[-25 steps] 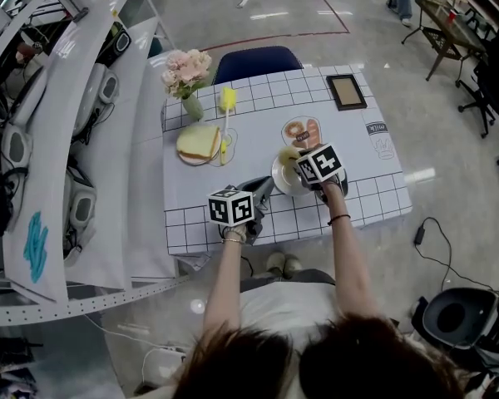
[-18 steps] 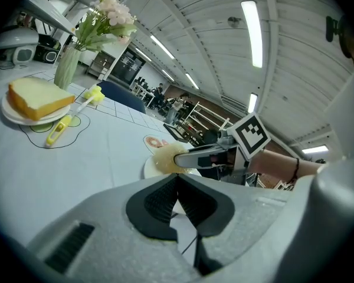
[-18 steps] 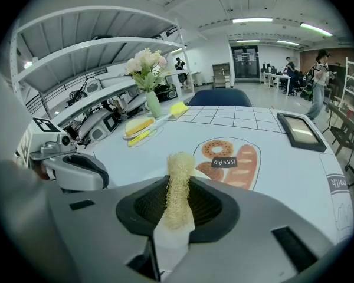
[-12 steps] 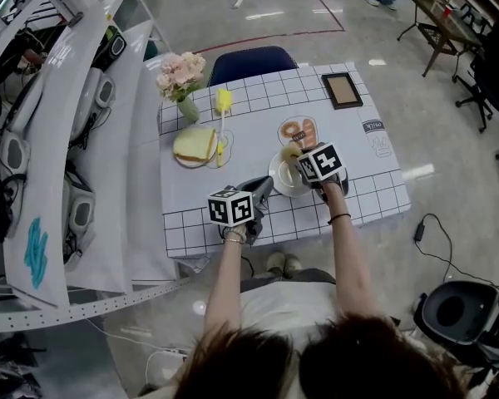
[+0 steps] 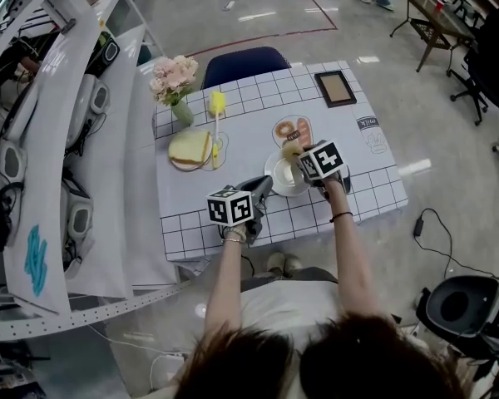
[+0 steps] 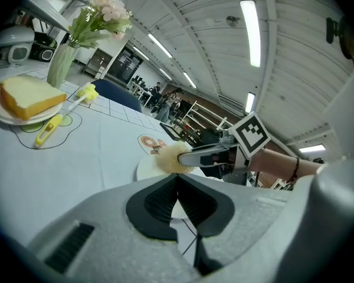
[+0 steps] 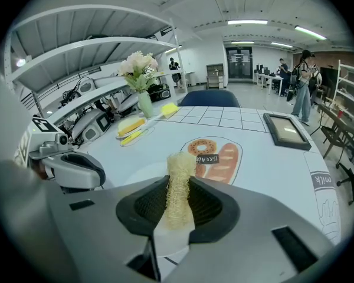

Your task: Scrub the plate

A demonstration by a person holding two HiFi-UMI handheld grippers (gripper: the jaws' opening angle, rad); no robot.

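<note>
A white plate [image 5: 279, 179] lies on the checked tablecloth near the table's front. My left gripper [image 5: 264, 186] reaches it from the left, jaws shut on the near rim; the plate [image 6: 146, 168] shows just past its own pads [image 6: 165, 202]. My right gripper [image 5: 302, 165] is over the plate's right side, shut on a pale yellow loofah scrubber [image 5: 292, 151]. The scrubber [image 7: 180, 184] stands upright between the right jaws, and its tuft [image 6: 172, 157] rests over the plate. The plate [image 7: 131, 174] and the left gripper [image 7: 98, 178] show at the left of the right gripper view.
A slice of bread on a small plate [image 5: 190, 149], a yellow brush [image 5: 217, 106] and a vase of pink flowers [image 5: 173, 77] stand at the back left. A picture frame [image 5: 336, 88] lies at the back right, a blue chair [image 5: 245, 61] behind the table, shelving along the left.
Both grippers stay at the plate with the same holds. The scrubber has shifted only slightly over the plate, and the head camera's framing has drifted a little.
</note>
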